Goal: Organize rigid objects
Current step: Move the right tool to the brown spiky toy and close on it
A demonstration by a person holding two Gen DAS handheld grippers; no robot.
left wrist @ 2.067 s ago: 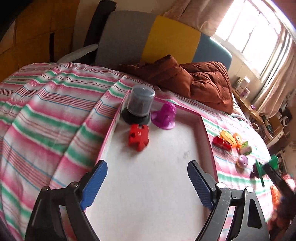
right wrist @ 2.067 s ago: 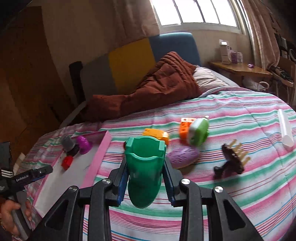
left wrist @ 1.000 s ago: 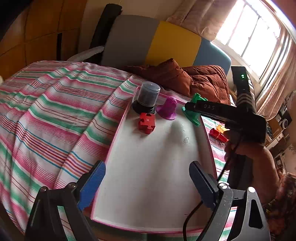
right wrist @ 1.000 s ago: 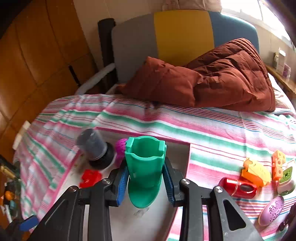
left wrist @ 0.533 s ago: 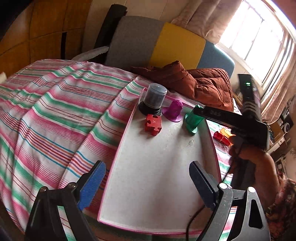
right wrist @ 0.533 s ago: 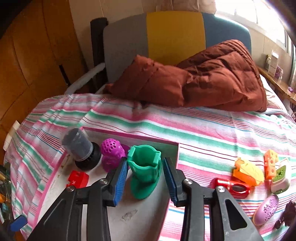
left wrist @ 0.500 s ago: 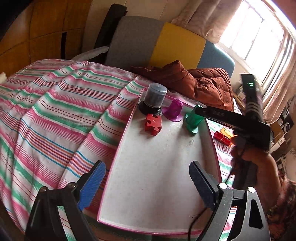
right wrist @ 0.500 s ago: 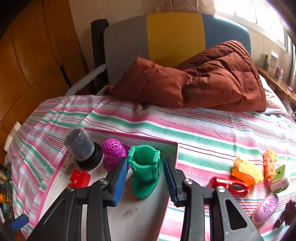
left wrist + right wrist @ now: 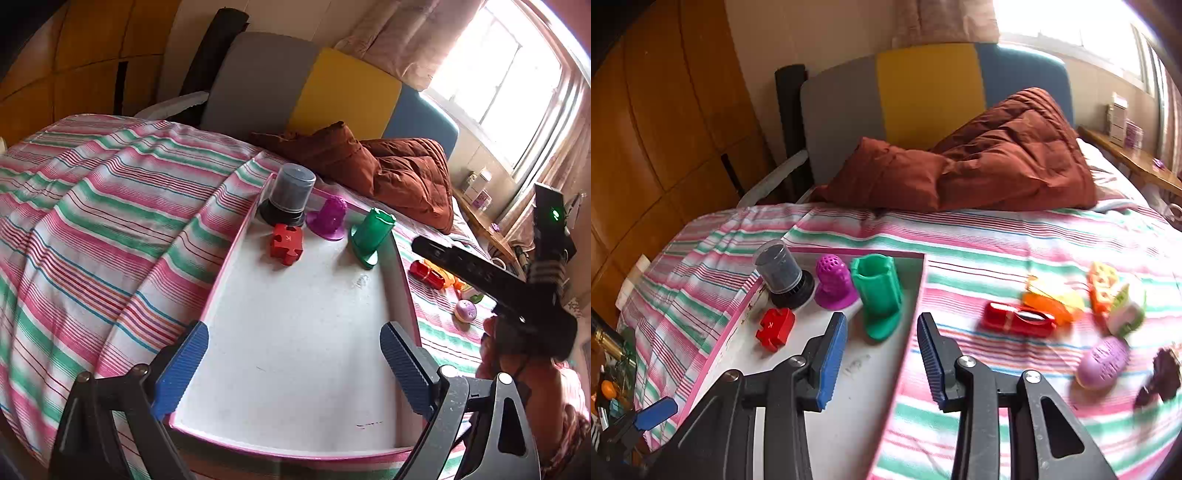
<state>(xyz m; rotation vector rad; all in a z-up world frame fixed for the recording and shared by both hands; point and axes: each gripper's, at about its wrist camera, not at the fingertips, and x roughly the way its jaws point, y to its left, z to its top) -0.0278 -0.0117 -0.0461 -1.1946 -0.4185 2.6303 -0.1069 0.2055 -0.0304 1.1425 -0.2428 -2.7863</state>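
A white tray with a pink rim [image 9: 295, 350] [image 9: 849, 424] lies on the striped bed. At its far end stand a grey-capped jar [image 9: 290, 197] [image 9: 781, 275], a purple dome [image 9: 330, 218] [image 9: 833, 282], a red puzzle piece [image 9: 286, 243] [image 9: 775, 328] and a green cup-shaped piece [image 9: 371, 236] [image 9: 879, 295]. My right gripper [image 9: 882, 354] is open and empty, just behind the green piece. My left gripper [image 9: 293, 367] is open and empty over the tray's near end.
Loose toys lie on the bedspread right of the tray: a red piece [image 9: 1015, 319], orange pieces [image 9: 1100, 282], a green-white piece [image 9: 1126, 304], a purple oval [image 9: 1102, 363] and a dark piece [image 9: 1161, 373]. A brown quilt [image 9: 979, 166] lies by the headboard.
My right gripper carried the green piece to the tray, set it down beside the purple dome, opened and drew back. My left gripper stayed open over the tray.
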